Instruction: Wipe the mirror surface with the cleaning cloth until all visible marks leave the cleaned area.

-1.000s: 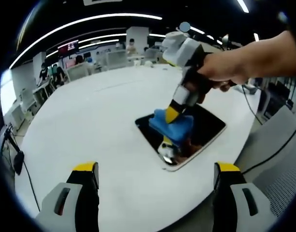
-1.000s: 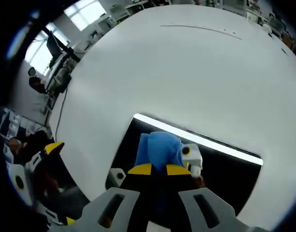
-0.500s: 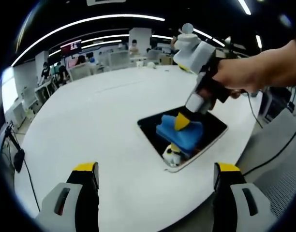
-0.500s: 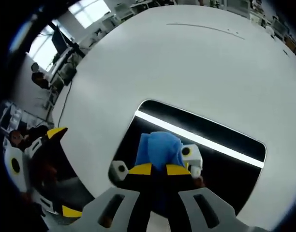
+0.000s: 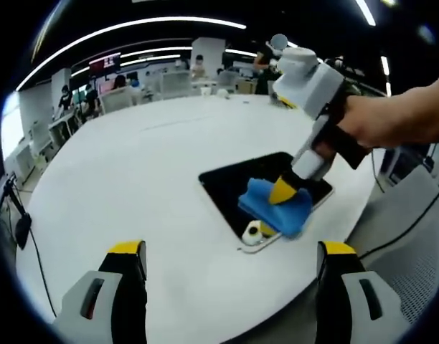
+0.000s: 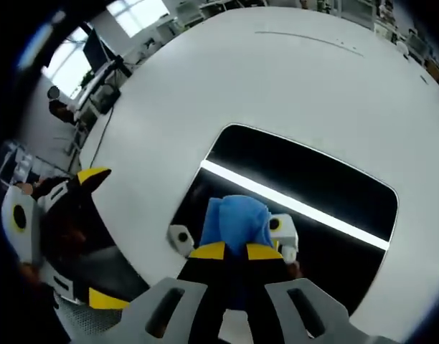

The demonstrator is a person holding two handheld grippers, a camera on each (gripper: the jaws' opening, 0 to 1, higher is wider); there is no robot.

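Observation:
A dark rectangular mirror (image 5: pixel 241 183) (image 6: pixel 305 179) with rounded corners lies flat on the white round table (image 5: pixel 133 179). My right gripper (image 6: pixel 235 251) (image 5: pixel 280 195) is shut on a blue cleaning cloth (image 6: pixel 234 218) (image 5: pixel 280 208) and presses it onto the mirror near its front edge. A strip light reflects as a bright line across the glass. My left gripper (image 5: pixel 230 269) hovers open above the table's near edge, short of the mirror, with nothing between its yellow-tipped fingers (image 5: pixel 126 251).
The white table (image 6: pixel 313 79) stretches far beyond the mirror. Desks, monitors and seated people (image 5: pixel 76 104) fill the room behind. A cable (image 5: pixel 399 229) hangs off the table's right side. The left gripper (image 6: pixel 54 215) appears beside the table edge in the right gripper view.
The right gripper has dragged the cloth across the mirror toward its near right corner. The left gripper has stayed still and open.

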